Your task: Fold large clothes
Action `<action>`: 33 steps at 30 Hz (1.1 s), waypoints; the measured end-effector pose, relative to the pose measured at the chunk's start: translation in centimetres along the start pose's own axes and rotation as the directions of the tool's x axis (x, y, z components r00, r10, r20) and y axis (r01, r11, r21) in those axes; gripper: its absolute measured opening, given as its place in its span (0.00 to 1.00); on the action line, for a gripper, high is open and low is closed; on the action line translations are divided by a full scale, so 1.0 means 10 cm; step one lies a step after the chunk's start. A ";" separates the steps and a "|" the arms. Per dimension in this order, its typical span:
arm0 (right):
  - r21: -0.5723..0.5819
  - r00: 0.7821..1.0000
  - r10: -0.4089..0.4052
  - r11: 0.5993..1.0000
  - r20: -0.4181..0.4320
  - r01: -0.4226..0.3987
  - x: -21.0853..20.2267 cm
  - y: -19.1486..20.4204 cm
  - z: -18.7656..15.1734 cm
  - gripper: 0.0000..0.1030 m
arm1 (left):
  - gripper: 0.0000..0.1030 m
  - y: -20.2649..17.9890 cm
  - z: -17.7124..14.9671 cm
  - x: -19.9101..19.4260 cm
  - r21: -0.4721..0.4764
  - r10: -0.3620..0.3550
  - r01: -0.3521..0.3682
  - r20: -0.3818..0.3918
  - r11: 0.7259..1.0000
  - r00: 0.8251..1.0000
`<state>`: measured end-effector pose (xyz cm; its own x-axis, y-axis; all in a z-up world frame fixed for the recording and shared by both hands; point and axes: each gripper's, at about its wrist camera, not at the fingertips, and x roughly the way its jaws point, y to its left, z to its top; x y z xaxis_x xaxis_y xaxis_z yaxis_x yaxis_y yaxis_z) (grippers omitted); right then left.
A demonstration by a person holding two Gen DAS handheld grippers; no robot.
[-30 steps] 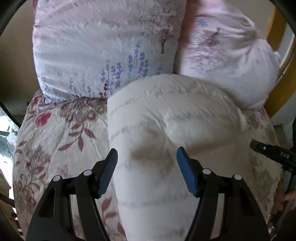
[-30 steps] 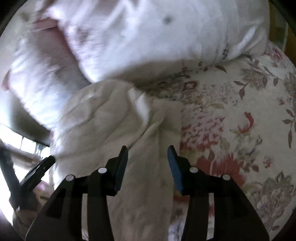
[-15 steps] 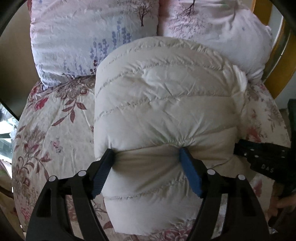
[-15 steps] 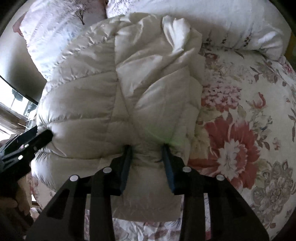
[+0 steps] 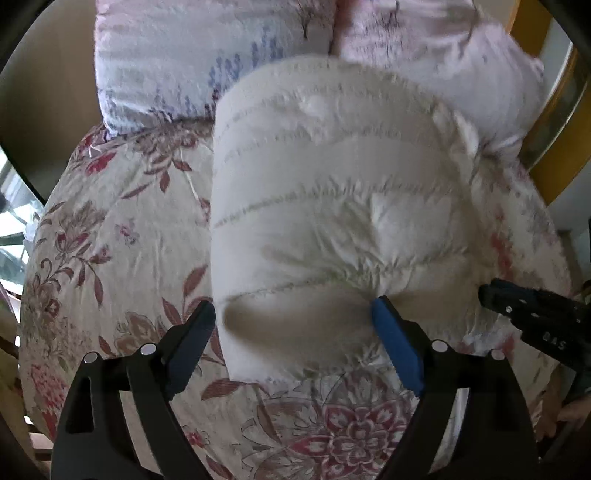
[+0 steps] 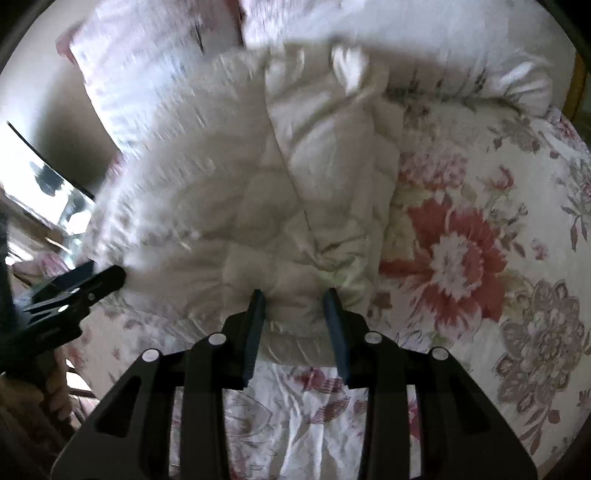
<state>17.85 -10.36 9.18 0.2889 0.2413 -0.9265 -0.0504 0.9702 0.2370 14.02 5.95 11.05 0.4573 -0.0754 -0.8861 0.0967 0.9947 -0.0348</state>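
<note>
1. The left gripper (image 5: 293, 325) has its jaws spread wide. Its right blue pad (image 5: 397, 350) presses a dent into the near edge of the cream quilted puffer jacket (image 5: 332, 206); the left pad sits just beside the jacket's left edge, and whether it touches is unclear. The near end of the jacket lies between the two pads, but it does not look clamped.
2. The right gripper (image 6: 295, 317) has its jaws partly closed, with a bunched fold of the jacket's (image 6: 258, 192) near hem between the pads. The fabric puckers at both pads, so it is pinched there.
3. The jacket lies folded into a thick bundle on a floral bedspread (image 5: 110, 258), its far end butting against two pale printed pillows (image 5: 192, 55) at the head of the bed. A loose white flap sticks up at the far right corner of the bundle.
4. Each wrist view shows the other gripper's dark tip at the jacket's side edge. A yellow wooden frame (image 5: 532, 29) stands at the upper right behind the pillows.
5. From both grippers the jacket stretches straight ahead, filling the middle of each view. Both views are blurred.
</note>
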 end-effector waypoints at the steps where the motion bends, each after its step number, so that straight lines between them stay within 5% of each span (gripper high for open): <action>1: -0.013 1.000 -0.022 1.000 -0.015 0.022 0.09 0.01 0.01 0.34 | 0.86 -0.03 -0.01 0.05 0.011 0.012 -0.012 -0.006 1.000 1.000; 6: -0.015 0.998 -0.054 0.998 -0.023 0.054 0.18 0.04 0.09 0.35 | 0.86 -0.09 -0.03 0.09 0.014 0.048 -0.048 -0.007 0.999 0.999; 10: -0.007 0.999 -0.050 0.999 0.002 0.050 0.05 0.04 0.05 0.43 | 0.99 -0.12 -0.08 0.00 0.041 0.086 -0.087 0.022 0.995 0.996; 19: 0.017 0.997 -0.061 0.998 0.039 0.060 -0.16 0.04 -0.03 0.66 | 0.99 -0.09 -0.23 -0.11 0.022 0.086 -0.087 0.047 0.996 0.995; 33: -0.018 0.990 -0.126 0.992 0.064 0.127 -0.26 0.20 -0.36 0.84 | 0.99 0.07 -0.49 -0.21 -0.027 0.117 -0.115 0.055 0.993 0.992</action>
<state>13.58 -8.95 11.07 0.3535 0.1158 -0.9282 -0.0302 0.9932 0.1124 8.80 7.17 10.64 0.5138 0.0373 -0.8571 0.0191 0.9983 0.0549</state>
